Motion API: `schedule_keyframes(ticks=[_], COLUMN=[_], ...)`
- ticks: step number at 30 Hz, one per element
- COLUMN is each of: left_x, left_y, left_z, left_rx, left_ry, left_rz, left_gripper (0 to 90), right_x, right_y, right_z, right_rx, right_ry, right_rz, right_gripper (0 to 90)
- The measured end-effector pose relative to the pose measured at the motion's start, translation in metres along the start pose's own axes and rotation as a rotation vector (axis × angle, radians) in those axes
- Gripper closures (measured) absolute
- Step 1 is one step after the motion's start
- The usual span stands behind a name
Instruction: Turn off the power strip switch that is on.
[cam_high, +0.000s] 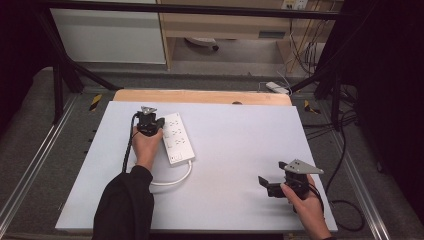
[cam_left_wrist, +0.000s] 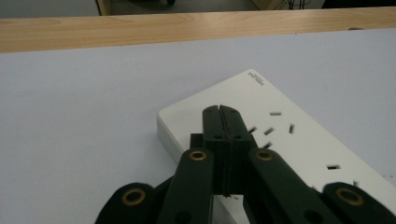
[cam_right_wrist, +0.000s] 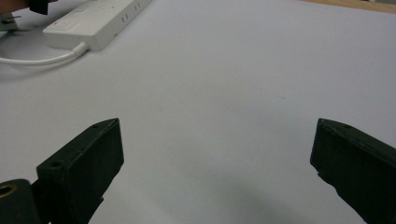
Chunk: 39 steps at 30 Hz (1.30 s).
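A: Start at the left side of the tabletop (cam_high: 235, 145). What is there?

B: The left hand (cam_high: 146, 144) reaches forward from a dark sleeve (cam_high: 125, 205) and holds the left gripper (cam_high: 150, 123) toward the far left part of the white board. In the left gripper view its jaws are pressed flat together with nothing between them, and their tips hang over the near left edge of the power strip (cam_left_wrist: 289, 140).

A: Touching it?

B: I cannot tell whether the tips touch the casing or sit just above it.

A: Where does the strip lie?

B: It is a white power strip (cam_high: 177, 138), flat on the board, left of centre and closer to the far edge than the near one. It runs from far to near, slightly angled. Its socket slots face up, and a small printed label sits at its far end.

A: And the cable?

B: A white cable (cam_high: 175, 179) leaves the strip's near end and curves back to the left toward the sleeve.

A: Now the right side.

B: The right hand (cam_high: 310, 202) holds the right gripper (cam_high: 267, 185) near the near right corner of the tabletop, pointing left, well apart from the strip. Its jaws stand wide apart with bare board between them.

A: Beyond the board?

B: A wooden strip (cam_high: 200, 96) runs along the far edge.
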<state>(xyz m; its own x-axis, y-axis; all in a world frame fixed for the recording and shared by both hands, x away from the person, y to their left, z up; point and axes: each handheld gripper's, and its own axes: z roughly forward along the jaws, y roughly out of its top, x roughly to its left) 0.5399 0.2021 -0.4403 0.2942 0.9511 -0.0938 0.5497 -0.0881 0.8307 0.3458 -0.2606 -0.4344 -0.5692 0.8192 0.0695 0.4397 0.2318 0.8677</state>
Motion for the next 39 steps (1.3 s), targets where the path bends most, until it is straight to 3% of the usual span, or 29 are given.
schedule_keyframes(ticks=[10,26,39], left_x=[-0.0006,0.0011,-0.0006], left_y=[-0.0007,-0.0007,0.0015], left_z=[0.0016,0.0023,-0.0023], left_rx=[0.009,0.000,-0.017], left_ry=[0.009,0.006,-0.003], left_rz=[0.020,-0.005,0.003], left_gripper=[90.0,90.0,90.0], right_x=[0.0002,-0.0003,-0.0006], right_y=[-0.0001,0.0000,0.0004], right_z=[-0.0001,0.0000,-0.0007], right_rx=[0.002,-0.002,-0.009], right_ry=[0.002,0.001,0.001], right_rz=[0.001,0.003,0.000], right_gripper=[3.1,3.1,3.1])
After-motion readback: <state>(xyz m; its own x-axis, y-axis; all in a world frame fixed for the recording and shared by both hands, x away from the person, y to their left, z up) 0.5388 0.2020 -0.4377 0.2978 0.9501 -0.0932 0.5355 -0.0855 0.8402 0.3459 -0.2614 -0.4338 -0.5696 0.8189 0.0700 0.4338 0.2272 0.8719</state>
